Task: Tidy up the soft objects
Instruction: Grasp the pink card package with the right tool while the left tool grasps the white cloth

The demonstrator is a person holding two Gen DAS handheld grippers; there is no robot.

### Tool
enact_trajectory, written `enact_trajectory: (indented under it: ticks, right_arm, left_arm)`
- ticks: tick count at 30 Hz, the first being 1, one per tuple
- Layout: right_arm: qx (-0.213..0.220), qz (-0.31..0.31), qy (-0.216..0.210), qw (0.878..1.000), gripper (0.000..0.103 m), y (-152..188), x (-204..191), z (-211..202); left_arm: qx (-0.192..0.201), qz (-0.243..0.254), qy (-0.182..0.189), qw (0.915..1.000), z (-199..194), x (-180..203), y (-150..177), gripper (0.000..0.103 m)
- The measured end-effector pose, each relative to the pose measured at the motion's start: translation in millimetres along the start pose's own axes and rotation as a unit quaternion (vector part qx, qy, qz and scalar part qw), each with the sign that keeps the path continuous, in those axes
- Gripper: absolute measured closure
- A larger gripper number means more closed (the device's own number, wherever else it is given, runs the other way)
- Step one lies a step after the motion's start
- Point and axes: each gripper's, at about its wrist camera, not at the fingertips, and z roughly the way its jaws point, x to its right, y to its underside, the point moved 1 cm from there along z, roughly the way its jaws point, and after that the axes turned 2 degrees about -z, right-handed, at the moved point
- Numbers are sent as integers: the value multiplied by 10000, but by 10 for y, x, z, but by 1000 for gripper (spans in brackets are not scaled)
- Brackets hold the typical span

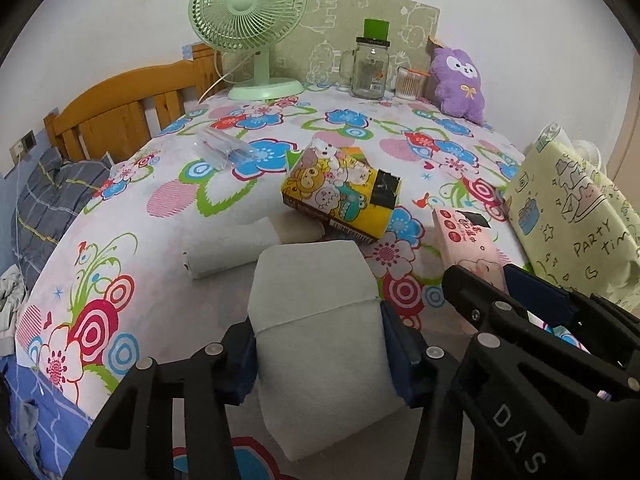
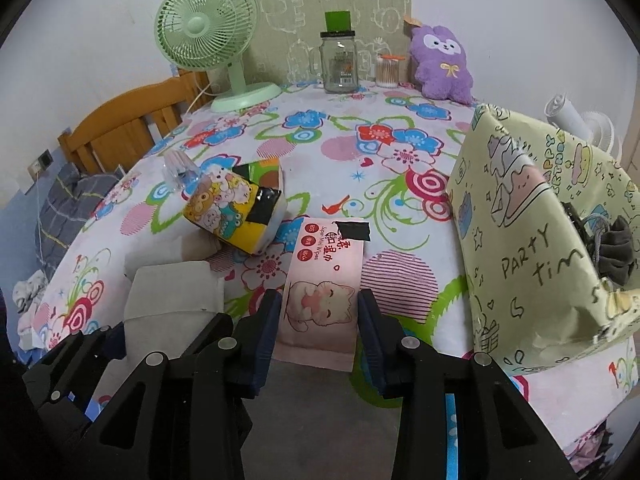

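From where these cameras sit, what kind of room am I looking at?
Most likely a bedroom at home. A wooden headboard and a rumpled plaid pillow sit beside a table under a flowered cloth, which holds a desk fan and a purple plush toy.

I am looking at a table (image 1: 168,216) wearing a flowered cloth. Sitting along its far edge are a green fan (image 1: 250,32), a glass jar (image 1: 370,66), a cotton-swab cup (image 1: 409,82) and a purple plush (image 1: 460,80). Nearer, a white roll (image 1: 228,252), a cartoon tissue pack (image 1: 340,192) and a clear plastic packet (image 1: 224,148) are lying on the cloth.
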Motion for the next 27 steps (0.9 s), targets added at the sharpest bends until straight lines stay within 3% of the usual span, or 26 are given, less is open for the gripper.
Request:
enact_trajectory:
  ticks: [27]
  right_arm:
    - [662,19,-30,9978,61,-371,7,-657]
  left_arm:
    - [624,103,121,9979,-580,147,-407,51]
